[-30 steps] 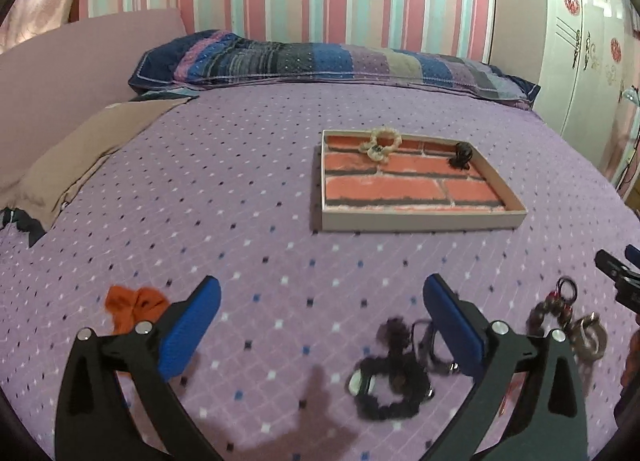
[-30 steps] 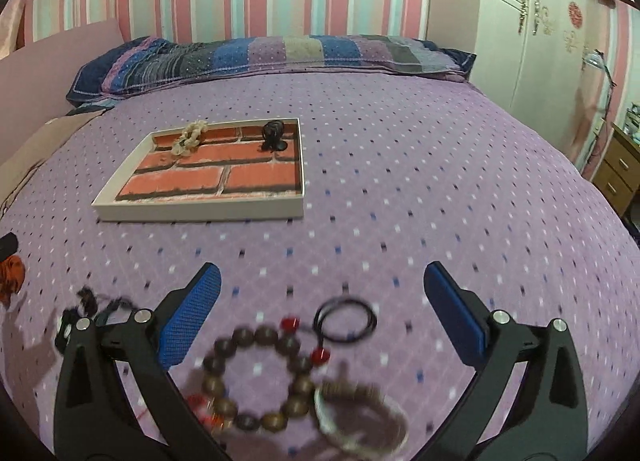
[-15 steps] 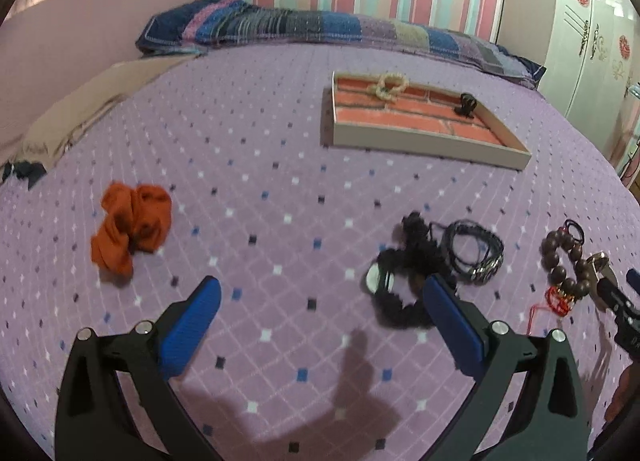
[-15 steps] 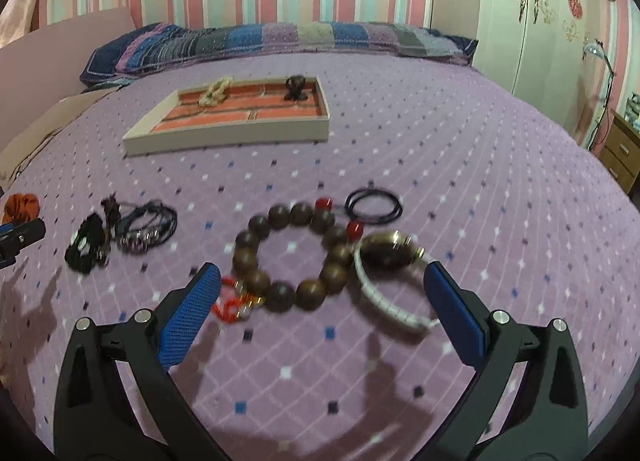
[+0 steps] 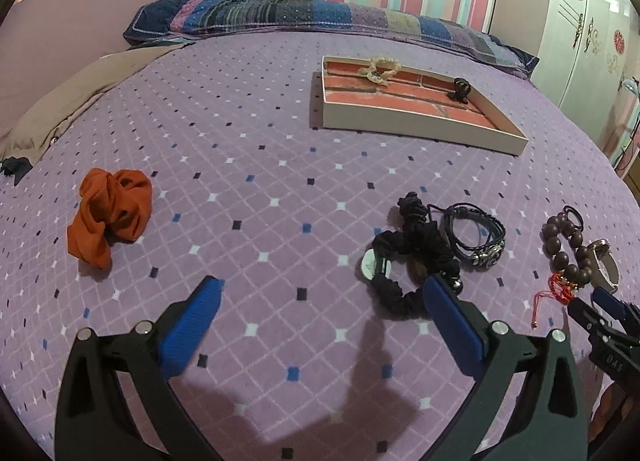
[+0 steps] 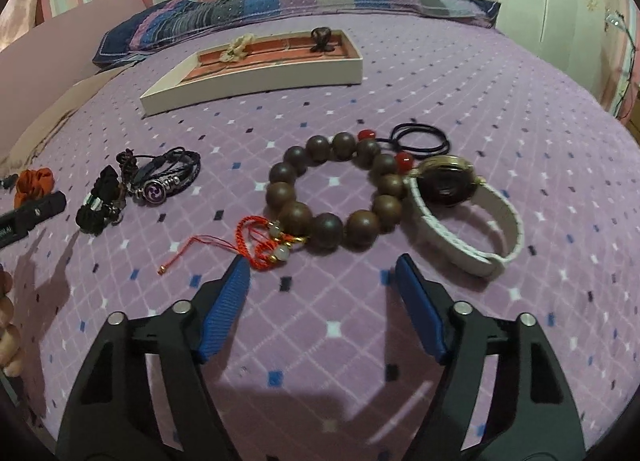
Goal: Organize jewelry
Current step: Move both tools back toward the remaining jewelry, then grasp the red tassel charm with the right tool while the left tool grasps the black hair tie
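Observation:
A brick-patterned tray point(image 5: 416, 127) point(image 6: 248, 79) lies on the purple bedspread, holding a cream bracelet point(image 5: 380, 69) and a small black piece point(image 5: 460, 89). Near me lie a brown bead bracelet point(image 6: 332, 191) with a red tassel, a white-strap watch point(image 6: 464, 213), a thin black hair tie point(image 6: 420, 139), a dark cord bracelet point(image 5: 476, 237) point(image 6: 164, 175), a black scrunchie point(image 5: 408, 261) and an orange scrunchie point(image 5: 110, 217). My left gripper point(image 5: 320, 301) is open and empty, between the scrunchies. My right gripper point(image 6: 322, 281) is open and empty, just short of the bead bracelet.
A striped pillow point(image 5: 320, 17) lies along the head of the bed. A beige cloth point(image 5: 80, 101) sits at the left side. White wardrobe doors point(image 5: 592, 21) stand to the right. The right gripper's tip shows in the left wrist view point(image 5: 600, 313).
Both grippers have pulled back and tilted down, so the loose jewelry shows in full. The right gripper's jaws have narrowed a little and the bead bracelet looms closer. Nothing has been taken hold of.

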Demonstrator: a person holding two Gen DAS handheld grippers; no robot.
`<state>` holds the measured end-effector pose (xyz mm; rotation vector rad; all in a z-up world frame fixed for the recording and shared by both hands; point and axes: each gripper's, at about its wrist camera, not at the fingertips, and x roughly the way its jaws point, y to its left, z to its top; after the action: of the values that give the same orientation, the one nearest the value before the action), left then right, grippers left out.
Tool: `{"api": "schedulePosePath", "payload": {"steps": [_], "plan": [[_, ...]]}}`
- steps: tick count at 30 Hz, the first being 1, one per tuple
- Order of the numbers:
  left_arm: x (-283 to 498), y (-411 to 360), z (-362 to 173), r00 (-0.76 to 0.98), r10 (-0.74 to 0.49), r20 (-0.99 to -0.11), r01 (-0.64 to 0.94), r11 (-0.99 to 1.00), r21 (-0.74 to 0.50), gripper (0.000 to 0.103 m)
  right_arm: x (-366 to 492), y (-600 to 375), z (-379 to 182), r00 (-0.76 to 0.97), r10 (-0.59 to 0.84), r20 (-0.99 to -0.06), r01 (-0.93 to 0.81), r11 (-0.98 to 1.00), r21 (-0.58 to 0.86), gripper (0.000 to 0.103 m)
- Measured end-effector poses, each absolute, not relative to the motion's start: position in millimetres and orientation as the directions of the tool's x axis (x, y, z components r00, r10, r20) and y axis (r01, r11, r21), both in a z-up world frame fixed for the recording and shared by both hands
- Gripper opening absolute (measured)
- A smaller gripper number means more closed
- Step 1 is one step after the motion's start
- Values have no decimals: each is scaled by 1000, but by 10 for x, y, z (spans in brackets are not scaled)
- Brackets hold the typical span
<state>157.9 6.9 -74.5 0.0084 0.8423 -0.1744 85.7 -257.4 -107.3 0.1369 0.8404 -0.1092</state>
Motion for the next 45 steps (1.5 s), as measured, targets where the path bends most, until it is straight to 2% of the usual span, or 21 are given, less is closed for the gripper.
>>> {"api": "schedulePosePath", "payload": {"steps": [6, 10, 13, 15, 19, 22, 27, 31, 33, 36, 41, 45], "plan": [[1701, 56, -835, 633, -153, -759, 157, 985, -68, 99, 996, -2521, -1074, 665, -41, -746, 142, 987, 72, 70], [1798, 21, -908, 615, -162, -772, 168, 983, -72, 98, 1034, -2507, -1086, 666, -57, -744, 139, 989, 49, 59], [1836, -3, -944, 611, -168, -774, 179, 981, -71, 97, 1061, -2507, -1104, 659, -60, -750, 139, 989, 43, 57], [1857, -25, -975, 600, -176, -781, 189, 979, -75, 90, 1057, -2511, -1110, 659, -60, -749, 144, 989, 47, 56], [1850, -77, -1013, 608, -152, -779, 201, 979, -34, 85, 1017, -2508, -1110, 665, -57, -745, 147, 988, 56, 50], [1860, -94, -1022, 610, -145, -779, 203, 979, -23, 76, 987, -2515, -1113, 670, -55, -741, 146, 988, 58, 46], [1831, -135, -1008, 609, -164, -776, 233, 972, -23, 54, 944, -2490, -1104, 666, -46, -744, 142, 988, 66, 40], [1821, -140, -1013, 606, -179, -775, 246, 969, -32, 47, 903, -2460, -1110, 667, -43, -744, 134, 989, 63, 38], [1806, -135, -1008, 603, -192, -775, 252, 967, -44, 36, 888, -2455, -1114, 669, -35, -743, 128, 989, 68, 34], [1797, -111, -1002, 600, -207, -773, 255, 965, -60, 25, 867, -2456, -1129, 678, -6, -735, 107, 990, 91, 22], [1771, -72, -984, 595, -225, -771, 253, 964, -85, 20, 846, -2462, -1132, 687, 34, -726, 87, 988, 128, 10], [1742, -20, -967, 593, -243, -768, 249, 962, -112, 18, 828, -2465, -1123, 693, 50, -719, 74, 987, 141, 8]]}}
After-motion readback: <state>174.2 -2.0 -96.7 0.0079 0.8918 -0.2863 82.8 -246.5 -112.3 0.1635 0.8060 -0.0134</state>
